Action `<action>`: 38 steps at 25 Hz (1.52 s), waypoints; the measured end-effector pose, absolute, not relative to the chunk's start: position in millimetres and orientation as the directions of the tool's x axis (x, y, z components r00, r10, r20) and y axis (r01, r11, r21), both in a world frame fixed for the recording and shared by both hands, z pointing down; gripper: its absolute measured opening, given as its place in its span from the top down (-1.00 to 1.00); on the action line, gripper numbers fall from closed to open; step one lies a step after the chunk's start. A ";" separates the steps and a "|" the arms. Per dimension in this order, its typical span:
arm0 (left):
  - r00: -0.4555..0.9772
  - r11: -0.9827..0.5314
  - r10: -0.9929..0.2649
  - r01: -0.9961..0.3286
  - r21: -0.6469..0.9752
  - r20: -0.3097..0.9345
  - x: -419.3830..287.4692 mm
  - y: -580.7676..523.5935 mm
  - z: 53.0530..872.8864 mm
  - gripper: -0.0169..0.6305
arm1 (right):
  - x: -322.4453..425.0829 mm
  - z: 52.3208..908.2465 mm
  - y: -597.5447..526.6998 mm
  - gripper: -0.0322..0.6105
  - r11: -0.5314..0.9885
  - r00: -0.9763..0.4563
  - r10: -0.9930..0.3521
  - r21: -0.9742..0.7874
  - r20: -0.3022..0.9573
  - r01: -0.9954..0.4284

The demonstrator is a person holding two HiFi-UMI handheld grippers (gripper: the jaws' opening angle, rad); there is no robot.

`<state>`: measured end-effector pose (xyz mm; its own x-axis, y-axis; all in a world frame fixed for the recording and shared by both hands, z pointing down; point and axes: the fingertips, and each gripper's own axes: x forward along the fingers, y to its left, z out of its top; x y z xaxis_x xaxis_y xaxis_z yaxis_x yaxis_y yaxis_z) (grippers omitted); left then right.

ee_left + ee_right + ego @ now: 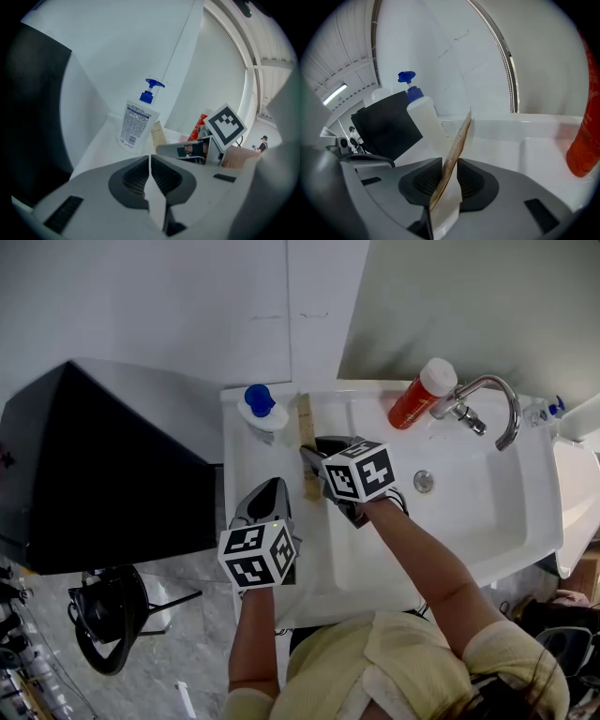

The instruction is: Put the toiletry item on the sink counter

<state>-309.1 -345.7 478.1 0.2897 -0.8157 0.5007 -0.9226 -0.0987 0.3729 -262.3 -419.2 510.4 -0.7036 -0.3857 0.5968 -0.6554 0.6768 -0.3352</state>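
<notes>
The toiletry item is a flat tan packet standing on edge on the sink counter's left ledge, behind the basin's left edge. In the right gripper view the packet stands between my right gripper's jaws, leaning on the left pad with a gap at the right pad; the jaws stand open. The head view shows that right gripper at the packet's near end. My left gripper hovers over the counter's front left, shut with nothing in it, its jaws pointing at the packet.
A white pump bottle with a blue head stands at the counter's back left corner. A red bottle leans by the chrome faucet. A black cabinet sits left of the sink. The basin drain lies right of my right hand.
</notes>
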 end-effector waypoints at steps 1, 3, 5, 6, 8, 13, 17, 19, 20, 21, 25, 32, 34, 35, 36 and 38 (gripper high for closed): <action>0.291 -0.099 -0.814 -0.922 0.374 0.503 -309.5 -345.6 479.2 0.81 | -262.9 511.4 -419.7 0.61 0.679 -0.699 -0.385 -0.328 0.602 -0.657; 0.293 -0.097 -0.811 -0.921 0.377 0.507 -310.9 -345.1 480.7 0.81 | -264.5 511.8 -420.6 0.59 0.685 -0.691 -0.388 -0.310 0.610 -0.659; 0.293 -0.094 -0.810 -0.920 0.381 0.508 -312.7 -345.2 481.4 0.81 | -266.0 511.6 -422.4 0.57 0.694 -0.679 -0.399 -0.281 0.617 -0.663; 0.293 -0.093 -0.810 -0.919 0.383 0.508 -313.6 -345.3 481.5 0.81 | -266.9 511.8 -423.1 0.56 0.699 -0.673 -0.405 -0.265 0.620 -0.664; 0.293 -0.091 -0.810 -0.918 0.385 0.508 -314.7 -345.0 481.6 0.81 | -268.3 512.0 -423.7 0.52 0.703 -0.665 -0.416 -0.244 0.620 -0.668; 0.290 -0.089 -0.811 -0.920 0.383 0.508 -315.4 -343.6 480.5 0.81 | -267.3 508.6 -425.5 0.40 0.693 -0.662 -0.445 -0.237 0.603 -0.681; 0.283 -0.086 -0.815 -0.922 0.377 0.506 -317.0 -342.6 477.9 0.81 | -264.5 502.3 -426.8 0.39 0.688 -0.660 -0.465 -0.229 0.590 -0.689; 0.280 -0.086 -0.818 -0.923 0.374 0.503 -317.0 -342.0 476.1 0.81 | -263.0 500.0 -425.7 0.39 0.690 -0.665 -0.464 -0.232 0.586 -0.686; 0.279 -0.086 -0.819 -0.924 0.374 0.501 -316.6 -341.4 474.8 0.81 | -261.6 499.1 -424.6 0.39 0.691 -0.667 -0.462 -0.234 0.585 -0.684; 0.277 -0.085 -0.821 -0.924 0.372 0.499 -316.0 -340.5 473.3 0.81 | -259.8 498.2 -423.3 0.39 0.691 -0.668 -0.461 -0.236 0.584 -0.683; 0.270 -0.085 -0.825 -0.928 0.363 0.497 -312.2 -337.1 468.8 0.81 | -250.5 491.7 -417.4 0.39 0.686 -0.679 -0.466 -0.253 0.567 -0.682; 0.260 -0.089 -0.830 -0.935 0.344 0.493 -298.3 -331.7 460.0 0.81 | -227.1 470.7 -408.9 0.57 0.675 -0.698 -0.498 -0.276 0.514 -0.685; 0.259 -0.093 -0.832 -0.937 0.337 0.491 -293.0 -330.0 457.0 0.81 | -220.1 467.1 -405.8 0.59 0.673 -0.701 -0.504 -0.280 0.504 -0.685; 0.259 -0.095 -0.833 -0.938 0.334 0.489 -290.3 -329.2 455.6 0.81 | -216.3 465.8 -404.2 0.60 0.671 -0.703 -0.506 -0.283 0.500 -0.685; 0.258 -0.097 -0.833 -0.939 0.331 0.488 -287.3 -328.2 454.3 0.81 | -212.4 464.9 -402.7 0.60 0.669 -0.703 -0.508 -0.286 0.497 -0.686; 0.257 -0.100 -0.834 -0.940 0.326 0.487 -281.7 -325.5 451.6 0.81 | -204.3 463.5 -399.1 0.62 0.665 -0.704 -0.513 -0.291 0.492 -0.688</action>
<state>-281.7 -325.5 451.6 0.2575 -0.8344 0.4873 -0.9402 -0.1000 0.3255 -204.3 -399.1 463.5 -0.7035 -0.5127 0.4922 -0.6881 0.6646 -0.2913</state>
